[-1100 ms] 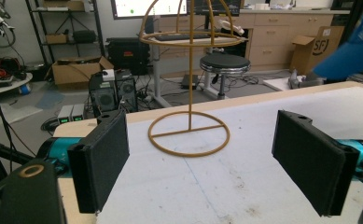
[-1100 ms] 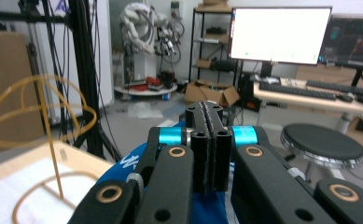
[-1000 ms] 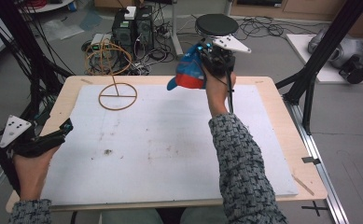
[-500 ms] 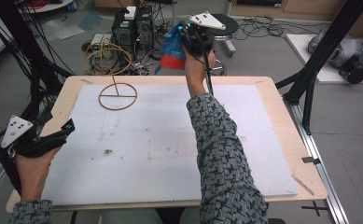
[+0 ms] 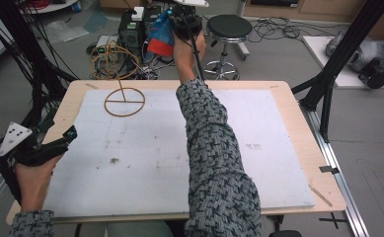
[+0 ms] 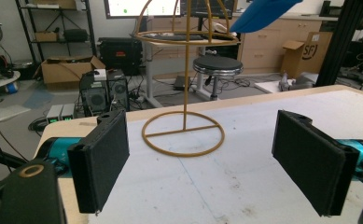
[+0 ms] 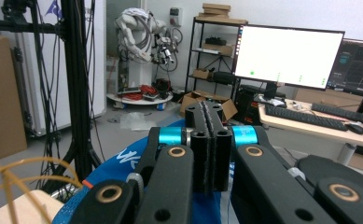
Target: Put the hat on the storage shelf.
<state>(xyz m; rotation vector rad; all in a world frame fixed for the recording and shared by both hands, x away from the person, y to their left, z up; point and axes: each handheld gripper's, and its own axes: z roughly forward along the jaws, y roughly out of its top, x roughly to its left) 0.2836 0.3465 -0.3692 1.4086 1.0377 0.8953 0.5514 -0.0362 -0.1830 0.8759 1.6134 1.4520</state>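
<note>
Cluttered lab floor beyond a wooden table (image 5: 298, 106) topped with a white sheet (image 5: 258, 163): computer towers (image 5: 130, 29), coiled cables, a black round stool (image 5: 229, 27). Gold wire stand (image 5: 124, 101) upright near the far left of the sheet, ring base flat on it, a second ring high on the stem in the left gripper view (image 6: 184, 37). Right gripper (image 5: 185, 20) raised high beyond the far table edge, jaws pressed together on a blue cloth item with a red edge (image 5: 161, 37), cloth hanging below the hand, just beside the stand's top ring. Left gripper (image 5: 56, 143) low at the near left edge of the sheet, jaws wide apart, holding nothing, aimed toward the stand.
</note>
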